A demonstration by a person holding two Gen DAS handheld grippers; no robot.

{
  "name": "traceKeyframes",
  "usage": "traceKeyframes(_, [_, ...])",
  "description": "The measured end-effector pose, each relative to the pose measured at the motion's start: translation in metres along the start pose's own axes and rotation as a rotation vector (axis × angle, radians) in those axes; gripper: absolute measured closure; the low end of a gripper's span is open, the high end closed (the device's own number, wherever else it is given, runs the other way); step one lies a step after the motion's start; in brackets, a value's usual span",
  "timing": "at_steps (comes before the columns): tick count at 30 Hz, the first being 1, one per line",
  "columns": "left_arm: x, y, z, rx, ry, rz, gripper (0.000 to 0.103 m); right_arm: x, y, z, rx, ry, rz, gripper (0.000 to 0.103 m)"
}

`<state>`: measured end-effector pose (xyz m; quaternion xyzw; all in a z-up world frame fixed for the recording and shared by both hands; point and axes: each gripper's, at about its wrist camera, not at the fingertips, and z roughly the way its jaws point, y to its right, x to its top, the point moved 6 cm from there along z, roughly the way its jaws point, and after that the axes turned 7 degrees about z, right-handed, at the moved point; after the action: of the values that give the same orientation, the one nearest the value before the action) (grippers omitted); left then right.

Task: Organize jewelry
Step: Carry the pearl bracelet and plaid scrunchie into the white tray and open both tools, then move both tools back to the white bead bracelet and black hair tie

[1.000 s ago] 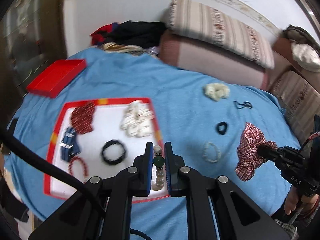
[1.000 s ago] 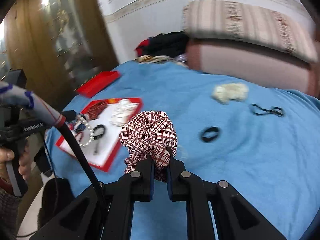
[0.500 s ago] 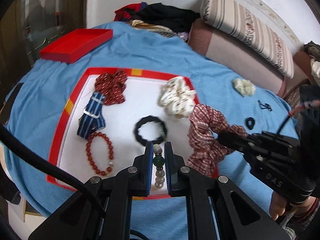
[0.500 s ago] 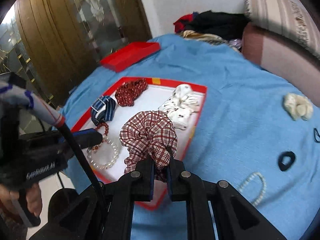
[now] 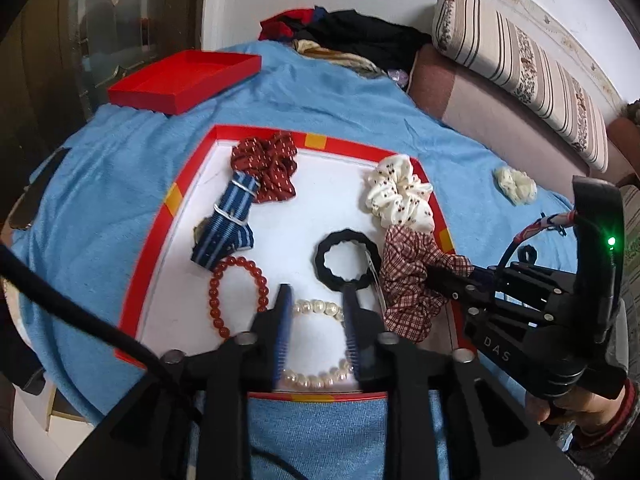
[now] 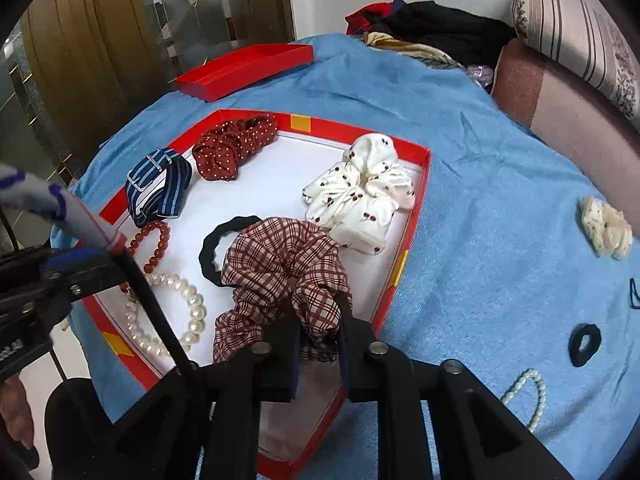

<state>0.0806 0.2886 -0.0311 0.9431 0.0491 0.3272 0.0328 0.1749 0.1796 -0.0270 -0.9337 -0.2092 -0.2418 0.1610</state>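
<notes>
Both grippers' jaws have just been opening: left gripper parted, straddling the pearl bracelet lying loose in the red tray, right gripper loosening around the plaid scrunchie bunched between its fingers.

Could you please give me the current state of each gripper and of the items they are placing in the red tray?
left gripper: jaws just opened, straddling the bracelet.
pearl bracelet: lying flat in the tray, released.
right gripper: jaws just opening, scrunchie between them.
plaid scrunchie: resting in the tray.
red tray: open, lidless.
</notes>
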Motion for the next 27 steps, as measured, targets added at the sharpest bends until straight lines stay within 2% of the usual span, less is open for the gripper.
traceKeyframes(2, [0.002,0.002,-0.007,0.026,0.017,0.009,0.069,0.001,0.003,-0.005,-0.007,0.015,0.005,0.075])
traceKeyframes(4, [0.005,0.004,-0.014,0.05,0.031,0.02,0.063,0.004,0.005,-0.012,0.0,0.036,0.02,0.058])
traceKeyframes(5, [0.005,0.005,-0.017,0.064,0.037,0.025,0.056,0.005,0.006,-0.016,0.004,0.045,0.026,0.057])
traceKeyframes(7, [0.008,0.009,-0.025,0.107,0.051,0.041,0.051,0.005,0.006,-0.023,0.009,0.055,0.032,0.057])
traceKeyframes(11, [0.011,0.018,-0.036,0.14,0.064,0.064,0.047,0.007,0.012,-0.044,0.019,0.09,0.05,0.057])
traceKeyframes(19, [0.015,0.046,-0.055,0.177,0.077,0.124,0.045,-0.004,0.049,-0.084,-0.006,0.146,0.113,0.057])
traceKeyframes(27, [0.017,0.092,-0.064,0.177,0.076,0.206,0.045,-0.04,0.127,-0.117,-0.078,0.157,0.24,0.057])
